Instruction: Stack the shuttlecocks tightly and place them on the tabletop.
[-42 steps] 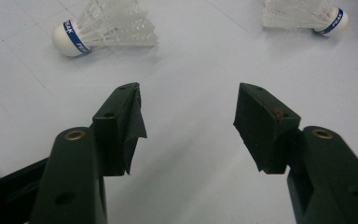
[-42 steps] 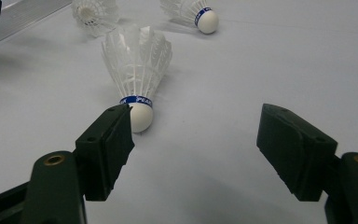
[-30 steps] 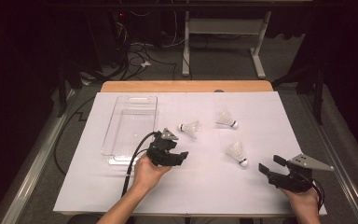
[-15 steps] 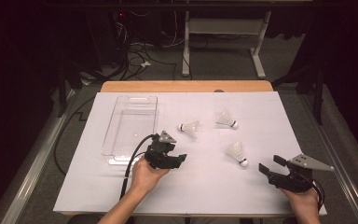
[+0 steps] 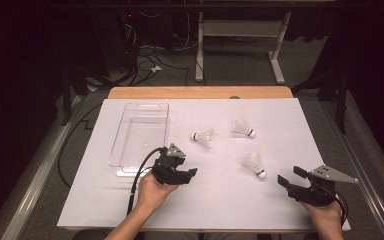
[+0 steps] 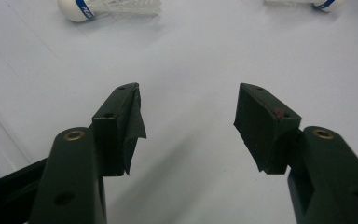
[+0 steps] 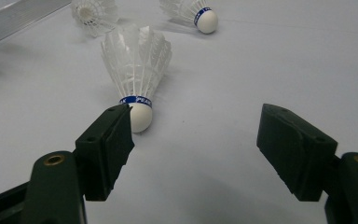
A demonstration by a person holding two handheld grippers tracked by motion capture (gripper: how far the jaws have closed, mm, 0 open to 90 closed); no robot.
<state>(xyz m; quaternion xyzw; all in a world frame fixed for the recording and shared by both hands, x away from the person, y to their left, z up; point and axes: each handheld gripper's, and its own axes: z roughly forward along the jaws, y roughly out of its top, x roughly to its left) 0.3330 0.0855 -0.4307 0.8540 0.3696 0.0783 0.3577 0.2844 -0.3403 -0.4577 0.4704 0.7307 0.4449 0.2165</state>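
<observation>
Little has changed since a moment ago: the left tool (image 5: pixel 181 172) has eased only slightly on the tabletop (image 5: pixel 220 200), the right tool (image 5: pixel 294 181) has kept its place, and the three shuttlecocks lie where they lay.

Both tools stand wide open with nothing between their jaws. The left one hovers just right of the clear tray (image 5: pixel 130 165) and faces the left shuttlecock (image 5: pixel 203 137), which lies on its side with its long axis running across the tabletop, cork to the left and feathers to the right. The right tool rests near the front right corner, aimed at the near shuttlecock (image 5: pixel 254 164); that one lies slanted, cork toward the front right, next to the tool, skirt pointing away toward the back left. In the right gripper view its cork (image 7: pixel 140 116) sits just beside the left jaw's tip, outside the gap. The far shuttlecock (image 5: pixel 243 128) lies with its cork to the right.

The tray, long side running front to back, holds nothing.
</observation>
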